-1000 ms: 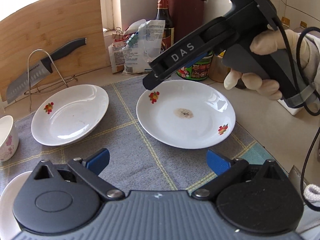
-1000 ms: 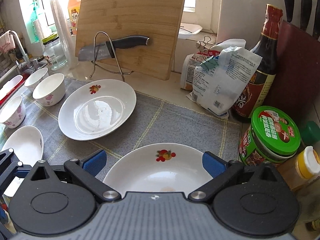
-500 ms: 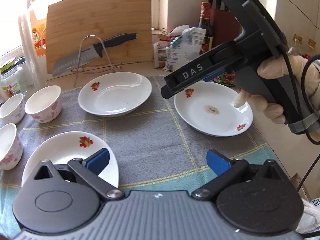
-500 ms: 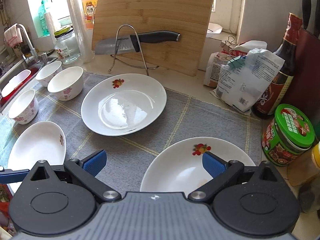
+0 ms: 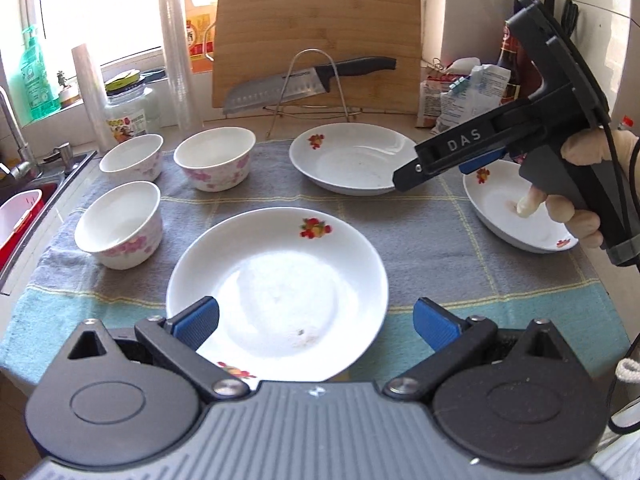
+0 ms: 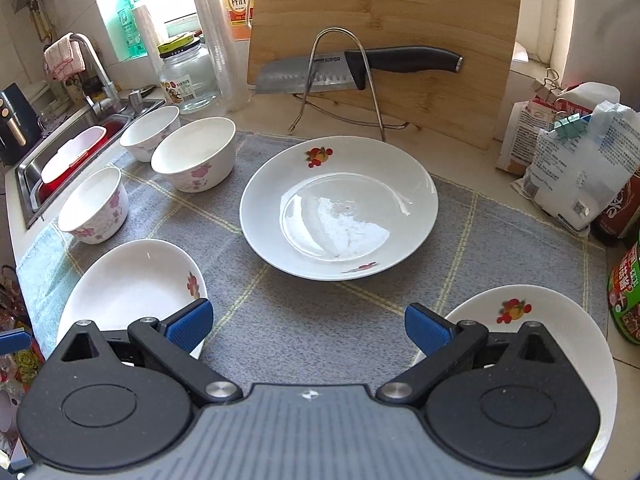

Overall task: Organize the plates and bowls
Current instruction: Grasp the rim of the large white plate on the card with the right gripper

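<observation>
Three white plates with fruit prints lie on a grey mat. The near plate sits right under my open, empty left gripper. The far plate lies ahead of my open, empty right gripper. The right plate is under the right gripper's body. Three white bowls with pink flowers stand at the left: near, middle, far.
A bamboo cutting board and a knife on a wire stand are at the back. Jar, plastic cup stacks and bottles stand back left, a sink at left. Bags, a sauce bottle and a green-lidded jar crowd the right.
Both grippers have swung left and pulled back. The left gripper now sits over the near plate, and the bowls and sink have come into view. Nothing was grasped.
</observation>
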